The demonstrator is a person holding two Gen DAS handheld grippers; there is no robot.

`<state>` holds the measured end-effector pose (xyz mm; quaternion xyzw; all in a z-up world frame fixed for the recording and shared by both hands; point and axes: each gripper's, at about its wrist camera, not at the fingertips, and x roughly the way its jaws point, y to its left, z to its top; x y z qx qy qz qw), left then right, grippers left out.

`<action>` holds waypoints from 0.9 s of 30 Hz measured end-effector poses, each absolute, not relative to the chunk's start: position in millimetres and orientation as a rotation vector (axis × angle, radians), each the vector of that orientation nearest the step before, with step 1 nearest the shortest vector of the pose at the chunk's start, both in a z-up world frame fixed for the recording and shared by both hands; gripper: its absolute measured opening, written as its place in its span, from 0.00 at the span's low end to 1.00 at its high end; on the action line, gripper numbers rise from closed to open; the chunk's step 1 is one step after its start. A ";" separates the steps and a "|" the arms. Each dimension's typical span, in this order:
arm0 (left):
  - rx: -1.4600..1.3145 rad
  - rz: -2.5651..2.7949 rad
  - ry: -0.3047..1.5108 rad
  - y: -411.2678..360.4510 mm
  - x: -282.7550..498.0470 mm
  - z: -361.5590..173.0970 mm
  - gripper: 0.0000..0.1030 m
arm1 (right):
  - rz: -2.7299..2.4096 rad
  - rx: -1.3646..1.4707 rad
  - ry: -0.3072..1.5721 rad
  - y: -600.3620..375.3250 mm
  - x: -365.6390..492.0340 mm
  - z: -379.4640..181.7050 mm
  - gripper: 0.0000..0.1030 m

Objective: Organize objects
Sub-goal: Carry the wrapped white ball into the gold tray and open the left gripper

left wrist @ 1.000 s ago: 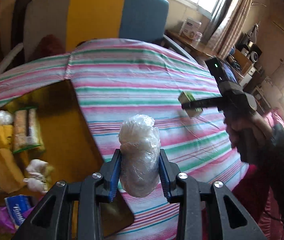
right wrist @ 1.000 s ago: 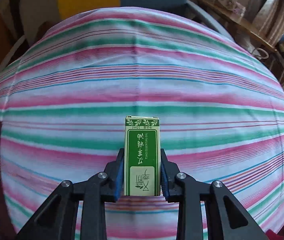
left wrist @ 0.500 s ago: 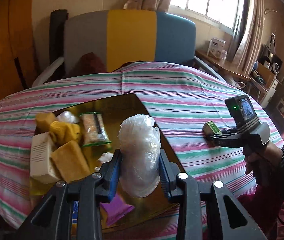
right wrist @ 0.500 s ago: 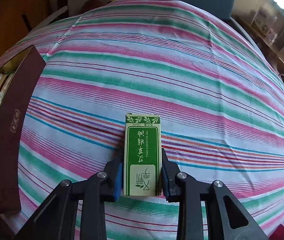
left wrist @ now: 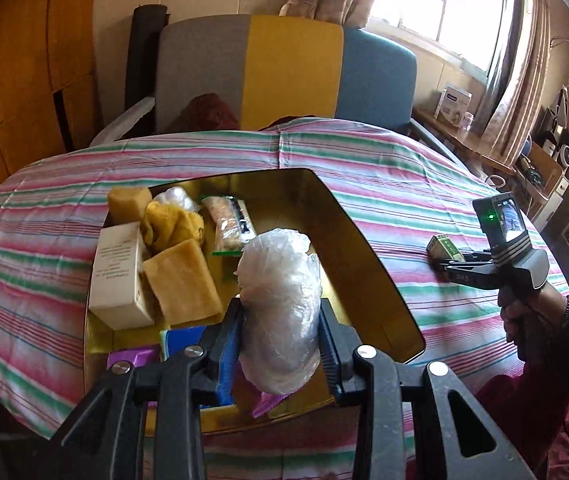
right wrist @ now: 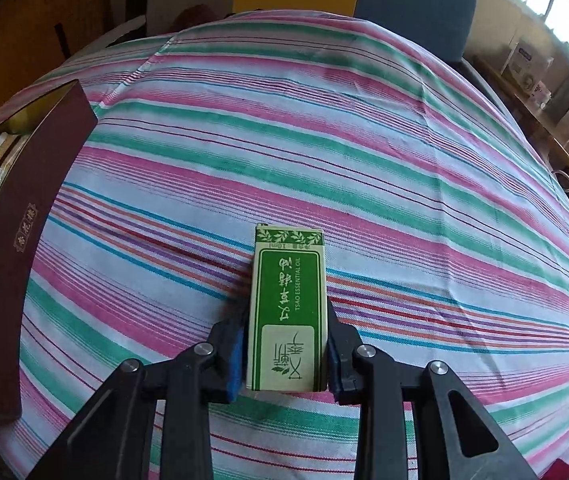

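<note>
Open box: the gold-lined, maroon-walled cardboard box (left wrist: 368, 256) lies on the striped pink, green and white tablecloth (left wrist: 384, 168) and serves, I judge, as the collecting place; its left half is crowded, its right half bare.
Box contents: a white carton (left wrist: 118, 276), yellow sponge-like blocks (left wrist: 182, 280) and a clear snack packet (left wrist: 228, 226) lie packed together.
Left gripper (left wrist: 280, 344): it hangs above the box's near edge, probably to drop its load into the free space.
Left fingers: closed partway, squeezing the crumpled clear plastic bundle (left wrist: 280, 300) on both sides.
Right gripper (right wrist: 286, 354): low over the cloth, well right of the box wall, likely waiting its turn.
Right fingers: clamped on the lower sides of the small green-and-cream essential oil carton (right wrist: 287, 308), label upward.
</note>
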<state>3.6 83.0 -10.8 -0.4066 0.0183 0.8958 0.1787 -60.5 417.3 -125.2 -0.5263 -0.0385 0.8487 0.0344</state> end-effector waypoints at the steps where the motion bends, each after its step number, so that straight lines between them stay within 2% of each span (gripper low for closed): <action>1: -1.154 2.533 0.050 81.4 4.3 -11.7 0.34 | 2.610 -1.613 -0.135 416.1 -60.6 -125.4 0.32; 17: -1.230 2.514 0.006 67.4 -0.9 -28.5 0.34 | 2.606 -1.581 -0.217 406.4 -58.7 -124.2 0.31; 19: -1.259 2.468 -0.046 66.9 -7.5 -30.3 0.34 | 2.603 -1.580 -0.227 406.0 -58.3 -124.0 0.31; 23: -1.349 2.350 -0.277 60.1 -38.5 -33.8 0.34 | 2.598 -1.580 -0.245 405.5 -57.8 -123.9 0.31; 27: -1.348 2.307 -0.377 67.5 -68.1 -28.1 0.34 | 2.598 -1.583 -0.237 404.6 -58.5 -123.9 0.31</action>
